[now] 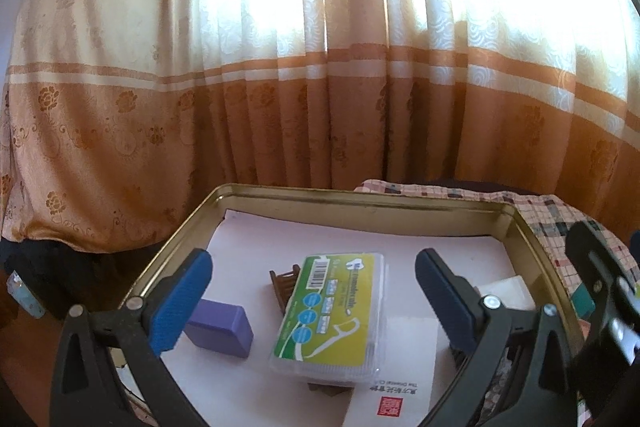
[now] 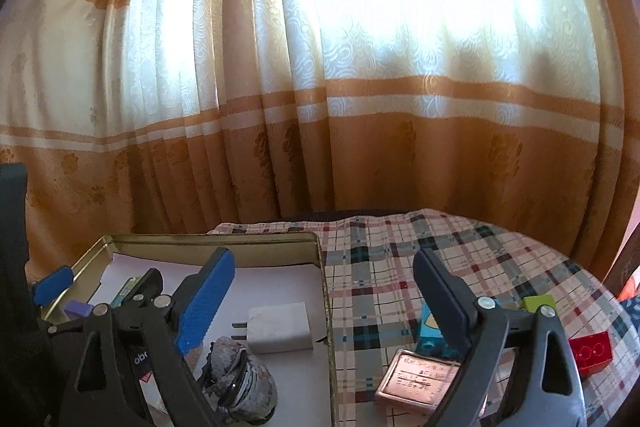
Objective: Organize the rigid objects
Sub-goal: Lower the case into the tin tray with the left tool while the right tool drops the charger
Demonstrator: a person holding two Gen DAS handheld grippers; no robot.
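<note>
**Q:** Over the shallow gold-coloured metal tin point(image 1: 362, 195), what do your left tongs have?

**A:** Nothing. My left gripper point(image 1: 312, 301) stands wide, its blue pads point(image 1: 178, 303) well apart and pressing on nothing. Between them, on the white paper lining the tin, lies a clear plastic box with a green and yellow floss-pick label point(image 1: 332, 315), tilted, with a small brown wooden slatted piece point(image 1: 285, 285) showing from under its left edge. A purple rectangular block point(image 1: 224, 327) lies just beside my left pad, nearer the tin's left wall.

**Q:** And the right one?

**A:** My right gripper point(image 2: 320, 299) is wide too and holds nothing. It straddles the tin's right wall point(image 2: 326, 291): one pad over the tin, the other over the checked tablecloth point(image 2: 400, 247). Inside the tin, by that wall, lie a white plug-in charger block point(image 2: 280, 327) and, nearer me, a grey mottled rounded thing point(image 2: 244, 375) I cannot identify.

**Q:** What is outside the tin?

**A:** On the cloth, near my right pad, a copper-coloured flat square plaque point(image 2: 418, 381) and a teal block point(image 2: 430, 331) partly hidden behind the pad. Further towards the cloth's right edge sit a lime-green block point(image 2: 538, 303) and a red studded brick point(image 2: 592, 351). An orange and cream curtain point(image 2: 360, 67) hangs behind everything.
</note>
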